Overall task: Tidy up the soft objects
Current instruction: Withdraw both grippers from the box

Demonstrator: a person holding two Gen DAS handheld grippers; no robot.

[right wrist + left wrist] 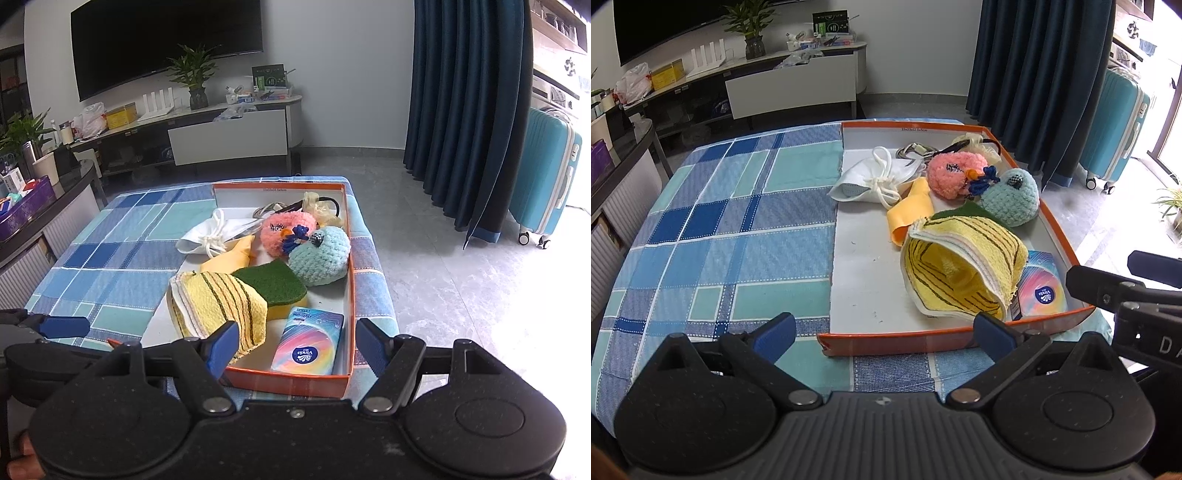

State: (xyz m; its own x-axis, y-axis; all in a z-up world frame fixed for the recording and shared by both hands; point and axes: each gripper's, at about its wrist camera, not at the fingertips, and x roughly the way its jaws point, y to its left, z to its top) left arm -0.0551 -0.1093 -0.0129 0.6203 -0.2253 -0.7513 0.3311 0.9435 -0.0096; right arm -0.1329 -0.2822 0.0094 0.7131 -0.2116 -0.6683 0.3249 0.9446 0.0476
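Ahead of me: wall-mounted TV (166, 44), dark screen. Below it long low media console (229, 133) with potted bamboo plant (195, 79), white router (158, 101), yellow box (121, 115), white plastic bag (89, 119), green-black carton (269, 78) among small clutter. Dark blue curtain (465, 110) hangs to floor on my right; teal hard-shell suitcase (545, 177) upright just beyond it. Grey tiled floor (424, 266). Left: dark counter edge with purple tray (26, 208), white cup (46, 168).
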